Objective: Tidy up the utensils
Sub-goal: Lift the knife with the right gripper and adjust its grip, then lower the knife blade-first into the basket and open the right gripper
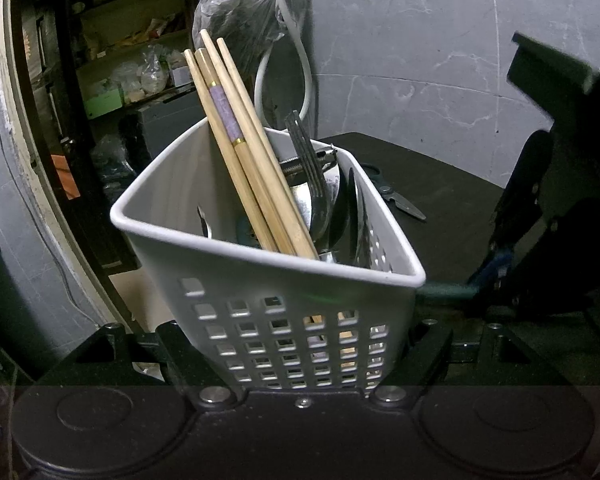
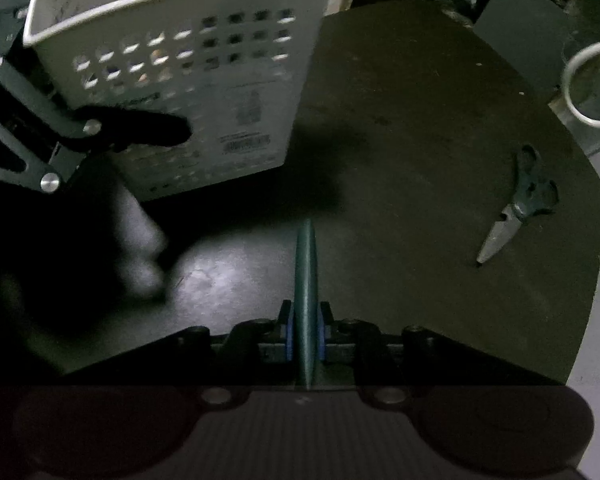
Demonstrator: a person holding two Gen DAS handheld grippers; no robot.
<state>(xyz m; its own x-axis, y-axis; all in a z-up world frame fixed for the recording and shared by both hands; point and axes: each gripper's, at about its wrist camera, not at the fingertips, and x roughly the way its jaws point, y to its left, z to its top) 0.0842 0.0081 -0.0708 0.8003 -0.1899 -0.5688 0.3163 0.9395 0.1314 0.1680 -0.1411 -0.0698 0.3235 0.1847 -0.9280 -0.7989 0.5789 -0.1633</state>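
Left gripper (image 1: pixel 304 344) clamps the white perforated basket (image 1: pixel 228 264) by its lower walls, 1 finger on each side; the basket is tilted, open top leaning away from the gripper. From the right wrist view, 1 black finger (image 2: pixel 140 130) of that gripper presses the label-bearing side of the basket, and the basket's base appears clear of the dark desk (image 2: pixel 420 120), though I cannot tell for certain.

Inside the basket: 4 wooden chopsticks (image 1: pixel 244 148) lean against the rear left corner, 1 with a lilac band and gold rings. Just to their right stand a metal fork (image 1: pixel 308 164), tines up, and other steel utensils packed close together; their exact kinds are hard to make out.

Right gripper (image 2: pixel 306 320) pinches a slim dark-green handle (image 2: pixel 306 280) edge-on between its blue pads, and points steeply down at the desk. The handle's far end sticks out past the fingers, near the basket's lower corner but apart from it. What utensil it belongs to is hidden.

On the desk, well apart from the basket, lies a pair of scissors (image 2: pixel 516 204), blades shut, black handles toward the far edge. A white-rimmed round container (image 2: pixel 572 80) sits beyond the desk edge.
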